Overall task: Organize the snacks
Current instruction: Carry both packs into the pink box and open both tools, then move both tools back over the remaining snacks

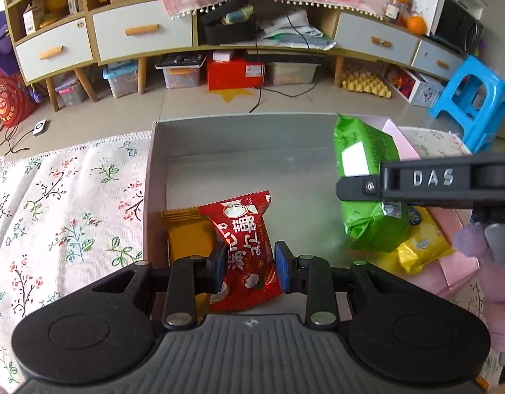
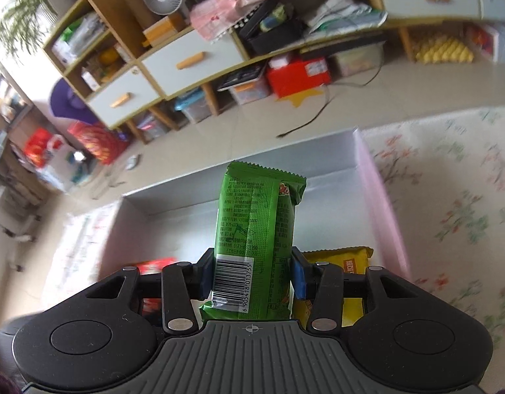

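Floral tablecloth lies under a shallow box. Over the box, the left gripper pinches a red snack packet printed with Chinese characters, beside an orange packet. The right gripper, marked "DAS", clamps a green packet upright, barcode 6 905418 013755 showing, above a yellow packet.

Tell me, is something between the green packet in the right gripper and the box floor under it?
Nothing visible. The right gripper holds the green packet above bare box floor; the yellow packet lies to its right.
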The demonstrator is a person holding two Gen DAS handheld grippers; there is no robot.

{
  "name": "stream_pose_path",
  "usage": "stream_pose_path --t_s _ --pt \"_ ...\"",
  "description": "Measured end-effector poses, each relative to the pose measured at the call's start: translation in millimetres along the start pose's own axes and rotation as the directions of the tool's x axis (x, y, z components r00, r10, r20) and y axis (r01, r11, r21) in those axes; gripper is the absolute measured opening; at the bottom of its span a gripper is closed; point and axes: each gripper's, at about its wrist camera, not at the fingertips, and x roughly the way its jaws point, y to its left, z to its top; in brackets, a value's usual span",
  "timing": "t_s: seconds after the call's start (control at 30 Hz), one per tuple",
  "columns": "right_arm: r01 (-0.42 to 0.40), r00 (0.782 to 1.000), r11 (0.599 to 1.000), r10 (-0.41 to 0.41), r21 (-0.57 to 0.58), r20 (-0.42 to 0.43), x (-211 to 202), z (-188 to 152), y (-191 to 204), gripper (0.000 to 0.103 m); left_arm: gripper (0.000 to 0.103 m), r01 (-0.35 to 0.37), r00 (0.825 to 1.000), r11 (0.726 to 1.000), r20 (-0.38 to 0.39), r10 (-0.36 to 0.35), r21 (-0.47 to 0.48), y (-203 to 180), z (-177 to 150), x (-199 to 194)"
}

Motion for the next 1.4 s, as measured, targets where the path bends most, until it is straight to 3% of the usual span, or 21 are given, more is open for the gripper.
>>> stream_pose_path --t_s 0.27,0.33,0.4,0.47,0.7,1.1,1.4 --pt "-0.035 0.999 0.999 0.035 0.02 0.009 -0.8 0.4 -2.6 0.048 0.034 0.017 1.0 1.0 0.019 -0.017 -0.01 -0.1 3.8 3.2" --pt "-0.063 0.998 0.998 0.063 0.029 0.011 -3.6 3.0 -2.3 0.054 0.038 0.016 1.0 1.0 0.025 -0.015 -0.004 -1.7 5.4 4.1" --pt "-0.071 0.997 0.997 0.071 0.025 0.025 -9.6 5.1 -1.2 0.069 0.046 0.025 0.999 1.0 0.031 -0.025 -0.003 -2.2 5.7 2.2" --pt "-0.084 0.996 0.996 0.083 0.011 0.031 -14.7 6.5 0.1 0.073 0.057 0.024 0.999 1.0 0.04 -0.024 0.0 -3.4 5.6 -1.7" --pt "-0.065 0.998 0.998 0.066 -0.014 0.018 -32.2 3.7 6.2 0.079 0.073 0.016 0.998 1.0 0.056 -0.017 0.017 -8.5 4.1 -22.0" --pt "-0.01 1.0 0.995 0.01 -0.101 0.005 -90.8 -14.2 26.2 0.09 0.099 0.017 0.996 0.998 0.093 -0.011 -0.057 -7.4 -14.5 -66.2" --pt "0.019 0.997 0.992 -0.028 -0.122 -0.073 -125.0 -51.8 30.9 0.092 0.102 -0.03 0.997 0.994 0.062 0.036 -0.104 -3.9 -49.0 -101.2"
